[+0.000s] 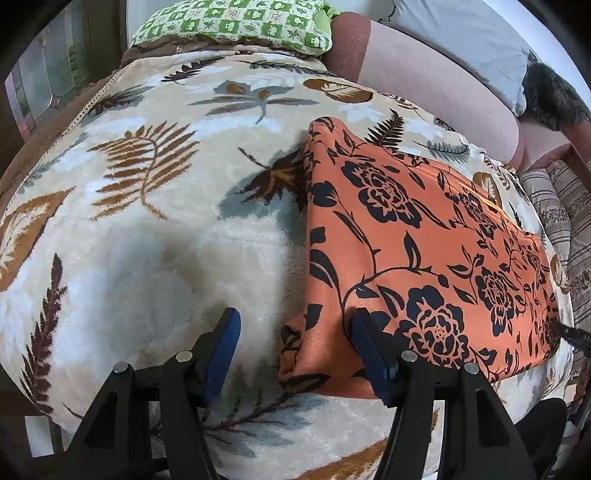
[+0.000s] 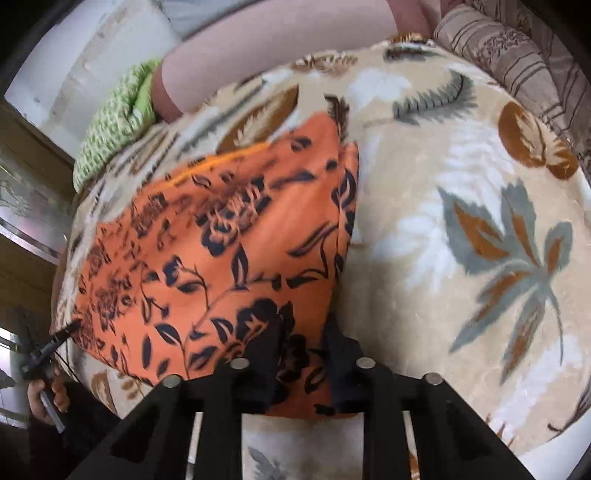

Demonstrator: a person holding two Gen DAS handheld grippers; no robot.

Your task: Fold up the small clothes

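An orange cloth with black flowers (image 1: 424,240) lies folded in a rectangle on a beige leaf-print blanket (image 1: 147,240). My left gripper (image 1: 297,350) stands open over the cloth's near left corner; the corner sits between the blue pads (image 1: 225,343) untouched, and the right finger lies above the fabric. In the right wrist view the same cloth (image 2: 221,258) is blurred. My right gripper (image 2: 306,362) is shut on its near right corner, and the fabric bunches between the dark fingers (image 2: 271,354). The other gripper (image 2: 48,347) shows at the cloth's far left edge, held by a hand (image 2: 44,398).
A green checked pillow (image 1: 232,22) and a pink bolster (image 1: 424,74) lie along the far side of the bed. A brown striped cushion (image 1: 565,221) sits at the right. Wide bare blanket stretches left of the cloth. The bed's near edge drops off below the grippers.
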